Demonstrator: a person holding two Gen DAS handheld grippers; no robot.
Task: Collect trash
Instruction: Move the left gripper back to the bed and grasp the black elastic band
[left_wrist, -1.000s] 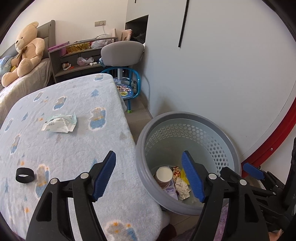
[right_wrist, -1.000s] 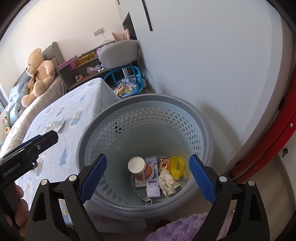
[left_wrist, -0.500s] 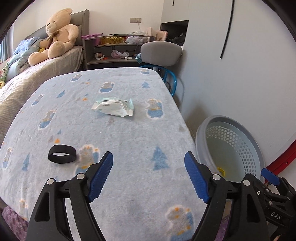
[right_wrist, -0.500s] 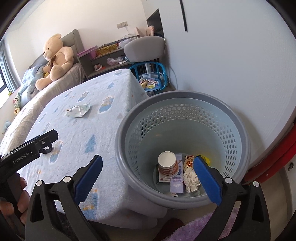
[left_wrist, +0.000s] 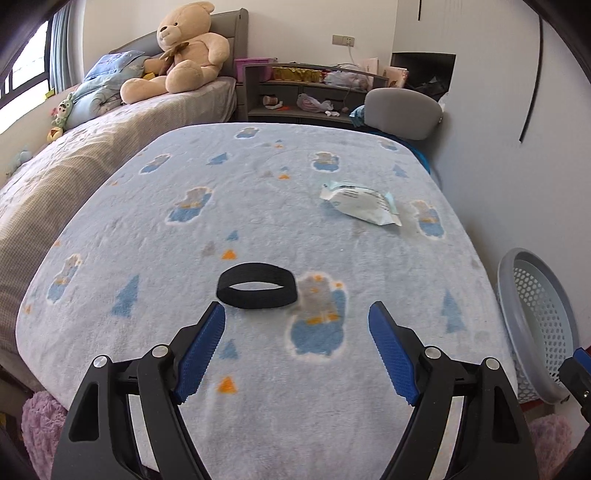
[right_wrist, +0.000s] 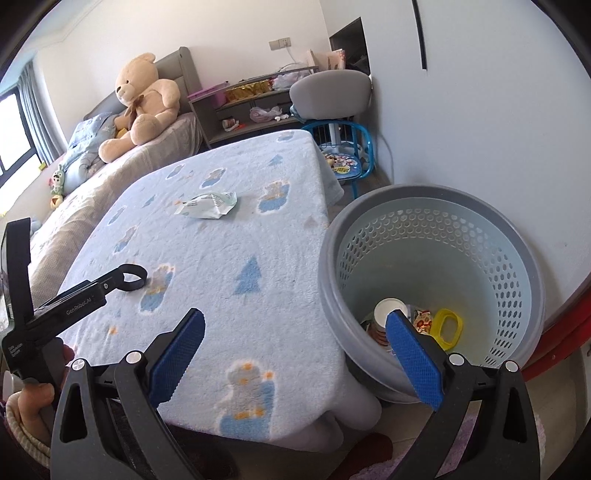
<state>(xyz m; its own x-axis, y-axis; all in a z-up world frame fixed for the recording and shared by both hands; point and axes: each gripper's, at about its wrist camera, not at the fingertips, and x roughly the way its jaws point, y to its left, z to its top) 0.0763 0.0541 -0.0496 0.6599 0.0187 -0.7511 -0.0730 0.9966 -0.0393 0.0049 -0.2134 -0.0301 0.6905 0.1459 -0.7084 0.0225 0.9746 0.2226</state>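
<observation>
In the left wrist view, the left gripper (left_wrist: 296, 347) fills the lower frame with its blue-padded jaws spread wide and nothing between them; they have just been opening a little further. Just above the left pad, near the centre of the frame, a black elastic band (left_wrist: 256, 285) lies in a loop on the pale blue fleece blanket (left_wrist: 258, 206) printed with bears and trees. Toward the upper right of that view a white and pale green wrapper (left_wrist: 364, 202) lies flat on the blanket, well apart from the band. At the right edge the grey perforated basket (left_wrist: 532, 306) stands beside the covered surface. In the right wrist view, the right gripper (right_wrist: 293, 352) is at the bottom of the frame, jaws spread to their widest and empty, having just been opening; its left pad hangs over the blanket's near edge, its right pad over the basket's mouth. Inside the basket, at centre right, lie a paper cup (right_wrist: 388, 312), a snack packet (right_wrist: 423, 321) and a yellow plastic ring-shaped piece (right_wrist: 448, 328). A hand (right_wrist: 35, 402) at the lower left of that view holds the left gripper's black handle. A large teddy bear (right_wrist: 142, 99) sits on the bed in the upper left.
</observation>
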